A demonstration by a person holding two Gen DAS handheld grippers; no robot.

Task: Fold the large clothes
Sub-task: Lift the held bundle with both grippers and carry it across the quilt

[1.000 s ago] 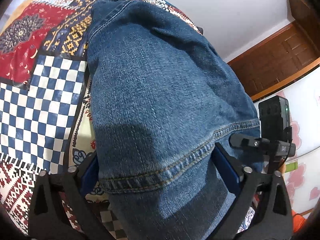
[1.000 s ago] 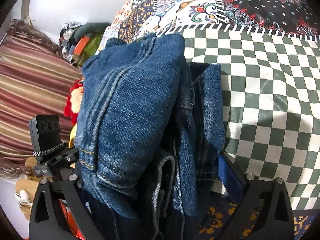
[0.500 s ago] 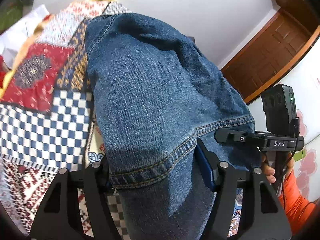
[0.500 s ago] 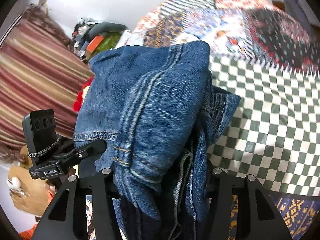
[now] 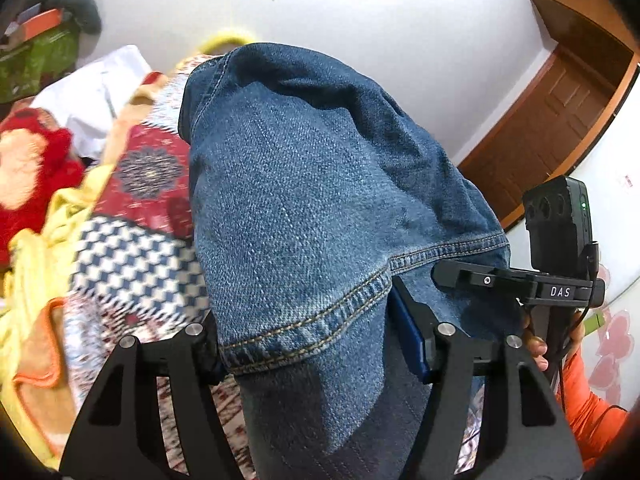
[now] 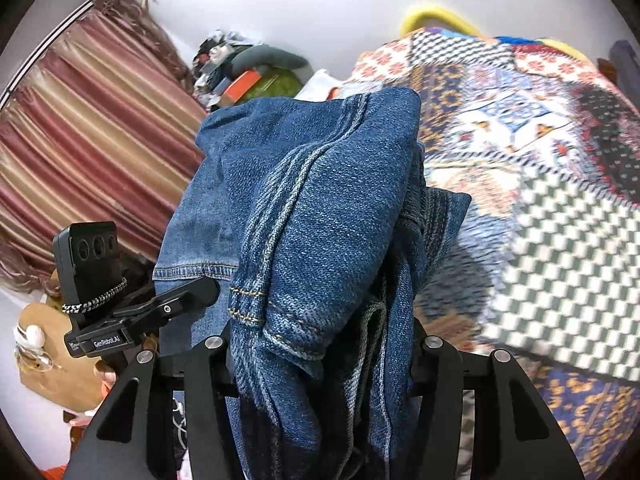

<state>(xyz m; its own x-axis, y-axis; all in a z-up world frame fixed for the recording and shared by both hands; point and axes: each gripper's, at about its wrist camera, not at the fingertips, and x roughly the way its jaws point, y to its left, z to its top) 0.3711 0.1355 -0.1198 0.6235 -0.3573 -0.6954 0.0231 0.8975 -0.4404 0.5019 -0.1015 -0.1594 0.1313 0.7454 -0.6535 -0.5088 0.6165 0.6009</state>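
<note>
A pair of blue jeans is held up off the patchwork bedspread. My left gripper is shut on a hemmed edge of the jeans, and the denim drapes forward over its fingers. My right gripper is shut on a bunched, seamed part of the jeans, which hang over it in thick folds. The right gripper's body shows at the right of the left wrist view. The left gripper's body shows at the left of the right wrist view. The fingertips are hidden by cloth.
The bedspread has checked and floral patches. A red plush toy and yellow cloth lie left of it. A striped curtain hangs at the left, clutter stands against the white wall, and a wooden door is at the right.
Both grippers have lifted the jeans higher and tilted up. More wall, curtain and door show now, and less of the bedspread. Both stay shut on the denim.
</note>
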